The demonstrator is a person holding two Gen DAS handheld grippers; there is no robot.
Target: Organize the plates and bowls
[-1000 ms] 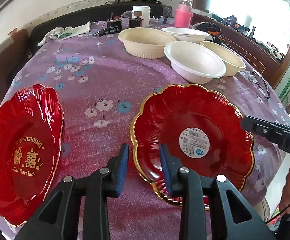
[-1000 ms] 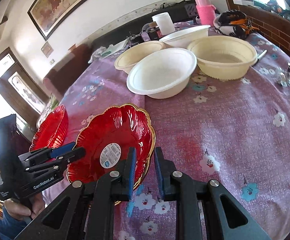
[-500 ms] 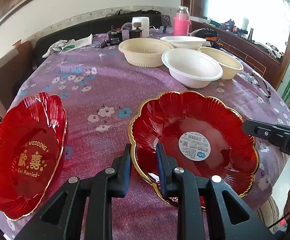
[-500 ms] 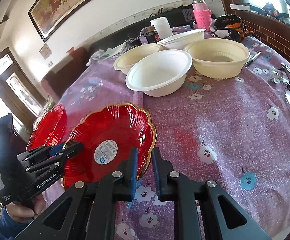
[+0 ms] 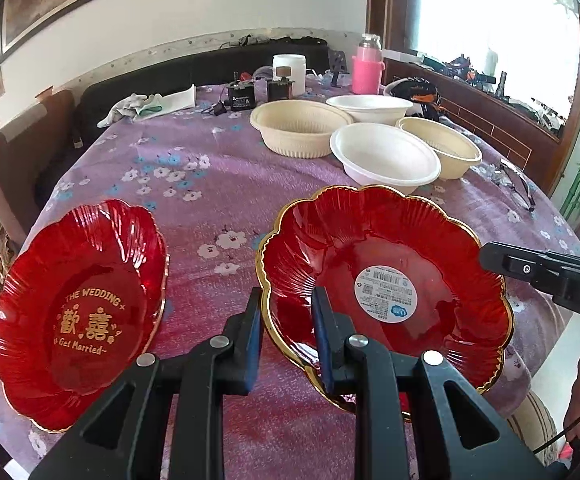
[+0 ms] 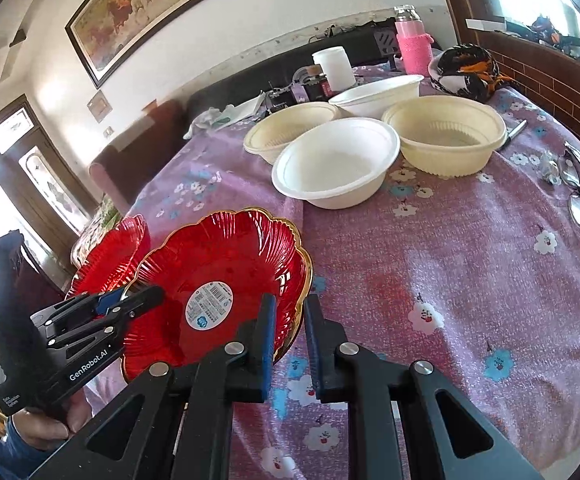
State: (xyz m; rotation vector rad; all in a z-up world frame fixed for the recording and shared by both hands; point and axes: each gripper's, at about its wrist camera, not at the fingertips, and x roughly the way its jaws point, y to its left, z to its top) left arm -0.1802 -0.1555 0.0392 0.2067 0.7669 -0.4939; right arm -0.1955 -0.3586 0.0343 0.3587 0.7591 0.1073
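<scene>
Left wrist view: left gripper [image 5: 286, 332] and right gripper [image 6: 290, 330] both clamp the stickered red plate's [image 5: 386, 280] rim on opposite sides, steadying it just right of the wedding plate [image 5: 78, 308].

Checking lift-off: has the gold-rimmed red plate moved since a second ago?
Yes. The gold-rimmed red plate, clamped by both claws, has risen: its far rim now overlaps the near white bowl.

- The left wrist view looks forward and downward along its own fingers, close over the near table edge, facing the far wall and a window at right.
- The right wrist view looks likewise from farther right, angled leftward toward a doorway.
- Both share the red plate with a sticker [image 5: 386, 276] [image 6: 218, 280], the bowls [image 5: 384, 158] [image 6: 336, 162] and the purple tablecloth [image 5: 210, 168] [image 6: 470, 264].
</scene>
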